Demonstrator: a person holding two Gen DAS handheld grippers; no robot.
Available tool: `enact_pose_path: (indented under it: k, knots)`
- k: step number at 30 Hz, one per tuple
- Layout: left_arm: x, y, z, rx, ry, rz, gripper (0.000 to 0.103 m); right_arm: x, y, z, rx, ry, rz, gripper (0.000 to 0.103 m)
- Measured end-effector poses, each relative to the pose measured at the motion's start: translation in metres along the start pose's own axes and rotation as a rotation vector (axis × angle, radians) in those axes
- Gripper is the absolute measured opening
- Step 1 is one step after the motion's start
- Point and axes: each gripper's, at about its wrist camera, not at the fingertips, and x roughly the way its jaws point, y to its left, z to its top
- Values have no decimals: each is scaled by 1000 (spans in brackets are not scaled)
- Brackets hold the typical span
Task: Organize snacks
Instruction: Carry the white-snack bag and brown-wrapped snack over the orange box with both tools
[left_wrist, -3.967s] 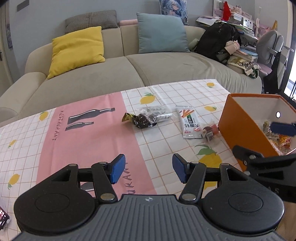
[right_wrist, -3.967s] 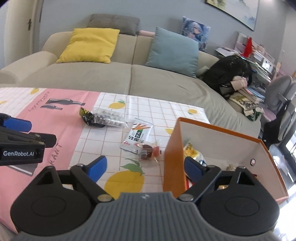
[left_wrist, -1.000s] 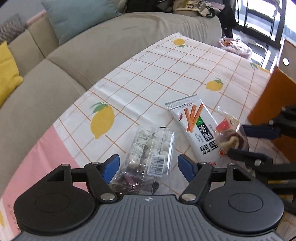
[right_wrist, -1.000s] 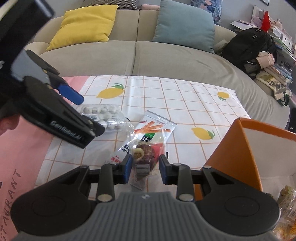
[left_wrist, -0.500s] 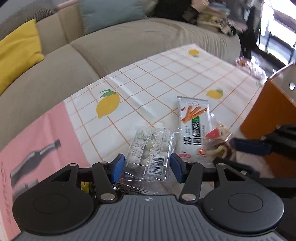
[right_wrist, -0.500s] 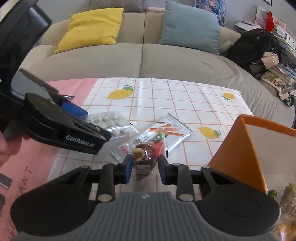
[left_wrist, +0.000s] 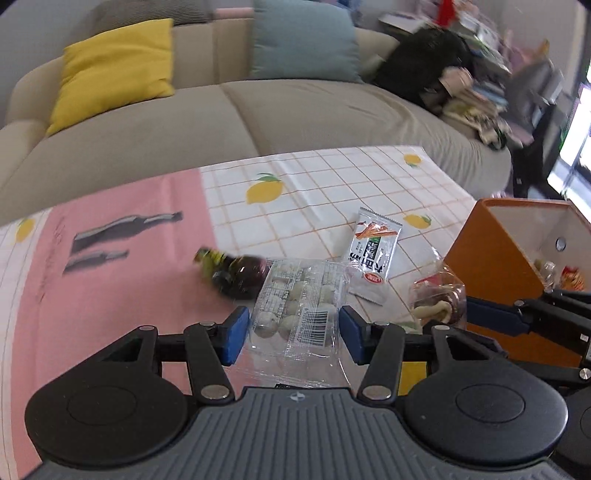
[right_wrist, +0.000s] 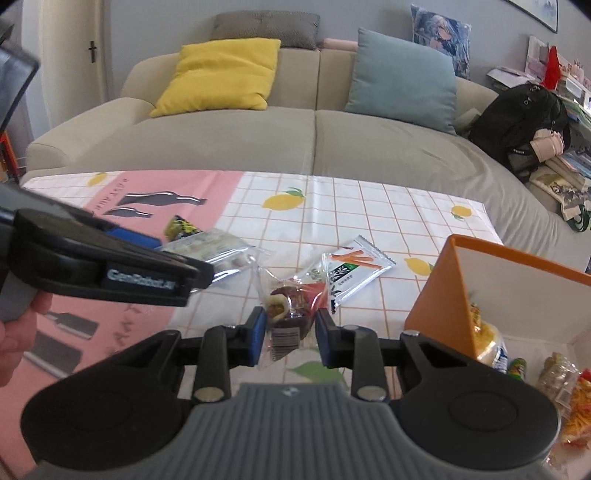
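My left gripper (left_wrist: 291, 334) is shut on a clear packet of white candies (left_wrist: 299, 302) and holds it above the table; the packet also shows in the right wrist view (right_wrist: 218, 251). My right gripper (right_wrist: 290, 334) is shut on a clear packet with a brown and cream snack (right_wrist: 290, 306), lifted just left of the orange box (right_wrist: 439, 295). That packet also shows in the left wrist view (left_wrist: 437, 297), beside the orange box (left_wrist: 491, 266). A white packet with orange sticks (left_wrist: 373, 247) and a dark wrapped snack (left_wrist: 236, 273) lie on the tablecloth.
The orange box holds several snacks (right_wrist: 491, 347). The table has a pink and white lemon tablecloth (right_wrist: 369, 206). A beige sofa (right_wrist: 295, 140) with yellow and blue cushions stands behind it. A black backpack (right_wrist: 517, 118) and clutter sit at the right.
Both grippers have lifted their packets off the table and pulled back. The dark wrapped snack now lies uncovered on the cloth.
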Motion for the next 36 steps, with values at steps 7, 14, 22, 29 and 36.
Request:
enact_pose_path:
  k: [7, 14, 22, 29, 36]
  knots:
    - [-50, -11, -16, -65, -45, 13, 60, -51, -1, -8, 19, -24, 59, 27]
    - [-81, -39, -22, -54, -50, -24, 60, -96, -10, -14, 48, -63, 87, 26]
    - [-107, -87, -11, 5, -88, -94, 60, -142, -48, -20, 94, -105, 68, 26]
    - [-107, -144, 13, 51, -83, -241, 60, -164, -97, -21, 79, -121, -8, 26]
    - [-86, -200, 41, 153, -81, -328, 60, -168, -153, -17, 42, -85, -113, 26]
